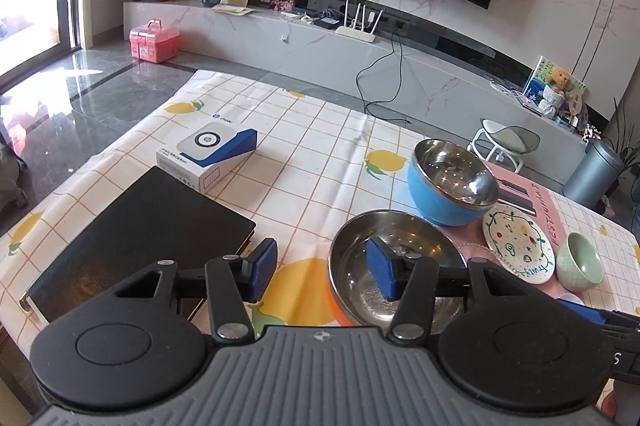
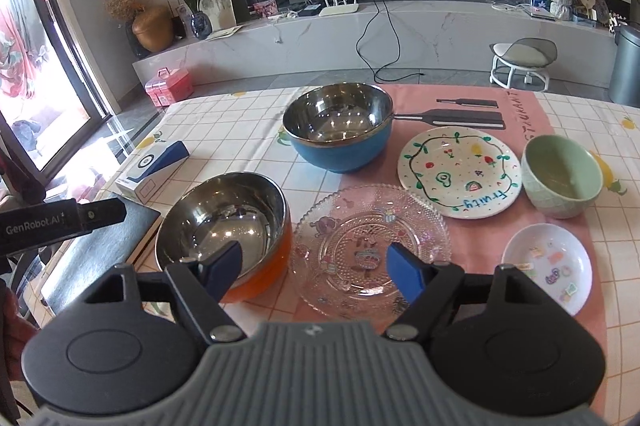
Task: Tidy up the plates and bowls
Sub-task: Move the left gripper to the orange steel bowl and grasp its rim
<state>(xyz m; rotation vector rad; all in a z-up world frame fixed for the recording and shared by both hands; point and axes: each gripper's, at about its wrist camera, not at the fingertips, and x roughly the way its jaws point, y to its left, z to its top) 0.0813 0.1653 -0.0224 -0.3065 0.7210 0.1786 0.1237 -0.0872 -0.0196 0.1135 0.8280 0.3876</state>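
Left claw: the left claw [image 1: 322, 276] is spread wide and grips nothing; its right pad hangs over the orange bowl [image 1: 360, 278], its left pad over the bench [image 1: 312, 153] by a black notebook [image 1: 136, 238].
Right claw: the right claw [image 2: 314, 268] is also spread wide and empty, low over the near rim of the glass plate [image 2: 370, 250], one pad in front of the orange bowl [image 2: 224, 222].
In the way: the left claw's arm [image 2: 60, 220] reaches in from the left edge of the right wrist view, just beside the orange bowl.
Near row: orange bowl, glass plate and small white dish [image 2: 548, 264] with stickers, left to right; the bowl and the glass plate look to touch.
Far row: blue bowl [image 2: 340, 127], painted plate [image 2: 460, 171] and green bowl [image 2: 562, 175], left to right, each apart from the next.
Count: three bowls, two of them steel-lined; three plates, counting the dish.
Under them: a pink mat [image 2: 472, 230] on a checked cloth with lemons.
Others on bench: a white and blue box [image 1: 208, 153] beyond the notebook, well apart from the dishes.
Writing: "fruity" on the painted plate; "GenRobot.AI" on the left claw's arm; "RESTAURANT" on the mat, partly hidden.
Beyond the bench: a pink case [image 2: 168, 85] on the floor, a white stool [image 2: 520, 59], a router [image 2: 340, 1] on the TV shelf.
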